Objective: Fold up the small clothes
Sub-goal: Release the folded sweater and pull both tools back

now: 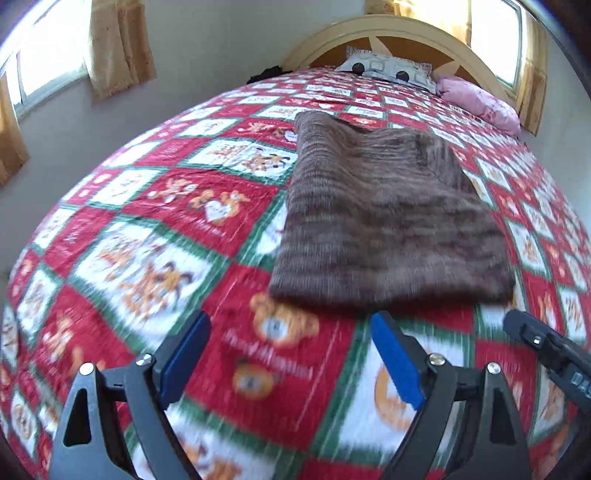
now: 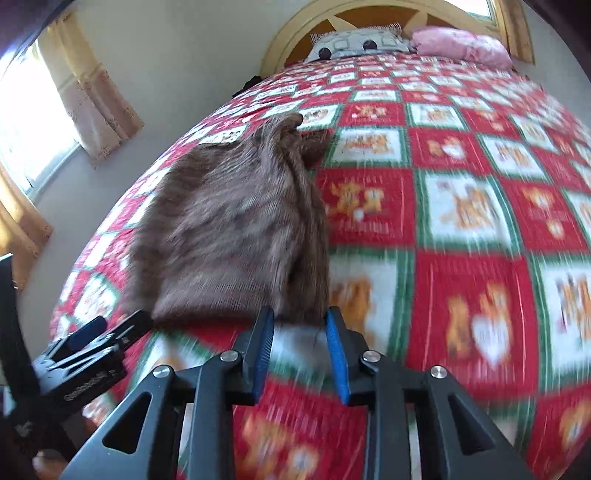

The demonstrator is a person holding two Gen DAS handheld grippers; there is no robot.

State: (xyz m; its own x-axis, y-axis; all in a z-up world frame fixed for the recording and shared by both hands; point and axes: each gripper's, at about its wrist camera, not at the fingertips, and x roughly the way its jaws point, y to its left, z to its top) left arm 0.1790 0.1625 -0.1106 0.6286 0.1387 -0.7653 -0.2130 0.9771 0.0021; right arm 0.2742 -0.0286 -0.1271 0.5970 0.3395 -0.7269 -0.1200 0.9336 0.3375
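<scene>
A brown knit garment [image 1: 388, 214] lies folded flat on the red, white and green patchwork quilt [image 1: 155, 221]. My left gripper [image 1: 291, 319] hovers just short of its near edge. It is open wide, with only quilt between its blue pads [image 1: 184, 354]. In the right wrist view the garment [image 2: 236, 229] fills the left middle. My right gripper [image 2: 300, 317] has its tips at the garment's near right corner. Its jaws stand a narrow gap apart and blurred quilt shows between them. Each gripper shows in the other's view: the right gripper [image 1: 546, 343], the left gripper [image 2: 92, 339].
A grey-white patterned pillow [image 1: 388, 68] and a pink pillow [image 1: 480, 99] lie at the head of the bed under a curved yellow headboard [image 1: 369, 29]. A white wall [image 1: 207, 48] with curtained windows [image 1: 44, 55] runs along the bed's left side. Quilt [image 2: 461, 206] stretches right of the garment.
</scene>
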